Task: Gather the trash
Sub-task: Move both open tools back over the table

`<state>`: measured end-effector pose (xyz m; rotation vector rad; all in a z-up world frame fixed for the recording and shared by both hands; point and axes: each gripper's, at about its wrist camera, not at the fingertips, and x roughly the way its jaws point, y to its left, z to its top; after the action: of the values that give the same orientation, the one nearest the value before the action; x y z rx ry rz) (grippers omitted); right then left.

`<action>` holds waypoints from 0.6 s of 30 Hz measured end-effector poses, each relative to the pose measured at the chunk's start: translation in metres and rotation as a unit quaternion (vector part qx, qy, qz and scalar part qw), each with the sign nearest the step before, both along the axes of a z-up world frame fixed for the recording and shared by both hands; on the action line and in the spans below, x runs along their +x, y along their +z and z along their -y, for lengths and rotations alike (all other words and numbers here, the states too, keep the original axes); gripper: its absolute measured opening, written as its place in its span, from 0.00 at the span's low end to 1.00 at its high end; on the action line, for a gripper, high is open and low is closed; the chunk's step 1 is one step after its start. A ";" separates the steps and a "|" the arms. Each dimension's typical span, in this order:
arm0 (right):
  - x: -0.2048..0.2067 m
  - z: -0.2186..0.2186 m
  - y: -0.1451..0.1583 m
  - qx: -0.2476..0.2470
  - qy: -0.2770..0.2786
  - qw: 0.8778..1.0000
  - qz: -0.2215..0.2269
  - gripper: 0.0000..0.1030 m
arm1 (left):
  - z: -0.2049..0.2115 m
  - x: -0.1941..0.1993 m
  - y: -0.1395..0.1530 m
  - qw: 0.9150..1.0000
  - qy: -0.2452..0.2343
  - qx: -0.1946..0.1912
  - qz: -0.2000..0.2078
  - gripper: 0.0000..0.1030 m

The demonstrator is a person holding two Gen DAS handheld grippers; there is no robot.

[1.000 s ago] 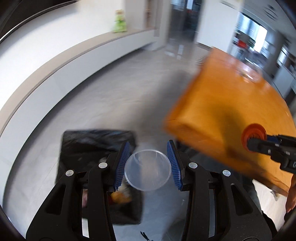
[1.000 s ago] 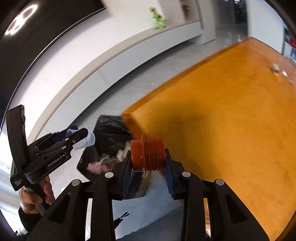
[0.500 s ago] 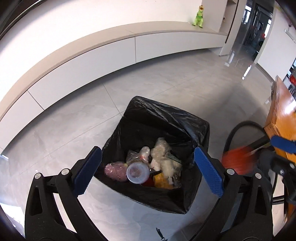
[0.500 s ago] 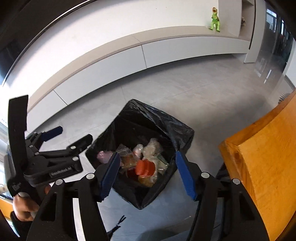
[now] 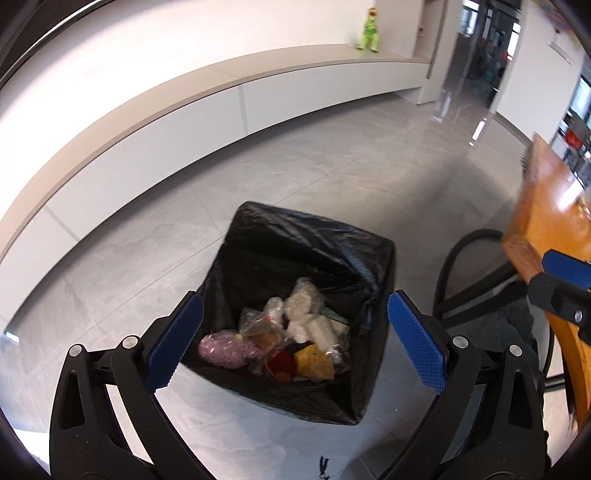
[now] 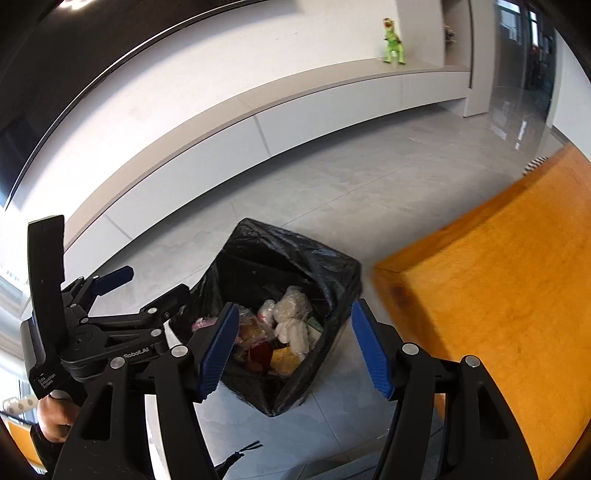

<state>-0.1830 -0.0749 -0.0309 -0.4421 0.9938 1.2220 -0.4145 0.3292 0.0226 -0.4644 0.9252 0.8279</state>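
A bin lined with a black bag (image 5: 317,236) stands on the grey floor, filled with wrappers, white wads and a red-orange piece (image 5: 282,363). My left gripper (image 5: 291,343) is open and empty above the bin's near side. My right gripper (image 6: 295,349) is open and empty over the same bin (image 6: 295,251). The left gripper also shows in the right wrist view (image 6: 140,291), open, at the bin's left. The clear cup is not visible among the trash.
An orange wooden table (image 6: 498,295) stands right of the bin, its corner close to the bag; it also shows in the left wrist view (image 5: 543,221). A black chair frame (image 5: 465,273) sits under it. A low white ledge (image 5: 258,96) with a green toy (image 5: 367,35) lines the far wall.
A second ago my left gripper held a clear cup and my right an orange ribbed piece. Both jaws opened over the bin and the items dropped in. Both grippers now stay open.
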 end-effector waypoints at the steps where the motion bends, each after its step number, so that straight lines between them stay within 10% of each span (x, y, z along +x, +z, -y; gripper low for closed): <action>1: 0.006 0.005 0.000 0.001 -0.008 1.000 0.000 0.64 | 0.005 0.008 0.003 1.000 -0.010 0.005 -0.001 0.94; 18: 0.169 0.122 0.017 0.017 -0.190 0.982 0.004 0.64 | 0.105 0.188 0.054 0.976 -0.212 0.047 0.004 0.94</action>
<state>-0.0139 -0.1970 -0.0142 -0.2167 0.9958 0.8899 -0.2270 0.2239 0.0762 -0.1757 0.9296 0.4764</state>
